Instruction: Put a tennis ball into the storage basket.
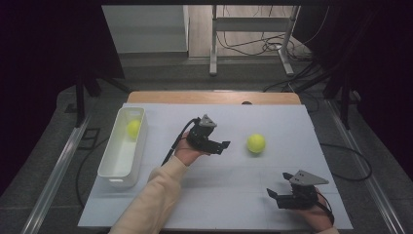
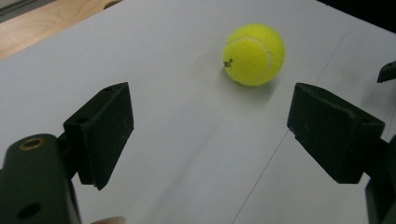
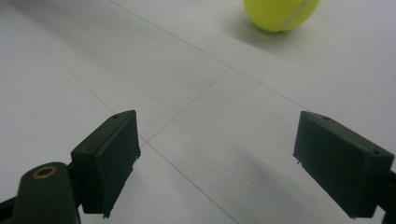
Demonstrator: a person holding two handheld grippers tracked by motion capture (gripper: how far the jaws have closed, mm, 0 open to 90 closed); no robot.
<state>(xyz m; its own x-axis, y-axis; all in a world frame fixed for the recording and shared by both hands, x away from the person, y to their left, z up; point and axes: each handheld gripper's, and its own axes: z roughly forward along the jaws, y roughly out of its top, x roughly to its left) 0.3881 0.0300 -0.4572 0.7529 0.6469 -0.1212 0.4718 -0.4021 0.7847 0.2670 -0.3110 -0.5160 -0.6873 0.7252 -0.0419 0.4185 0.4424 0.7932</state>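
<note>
A yellow tennis ball [image 1: 255, 143] lies on the white table sheet [image 1: 229, 170], right of centre. My left gripper [image 1: 224, 145] sits just left of it, jaws open and pointed at it, a short gap away. In the left gripper view the ball [image 2: 253, 54] lies ahead between the open black pads [image 2: 105, 130], with nothing held. My right gripper [image 1: 273, 196] rests low at the front right, open, pointing left. Its own view shows the ball's lower part [image 3: 281, 14] far ahead. A second yellow ball [image 1: 133, 128] lies in the white bin [image 1: 113, 170] at the left.
The white bin stands along the sheet's left edge. A bare wooden table strip [image 1: 214, 97] runs behind the sheet. Beyond it are metal table legs and cables [image 1: 263, 46] on the floor. Dark curtains flank both sides.
</note>
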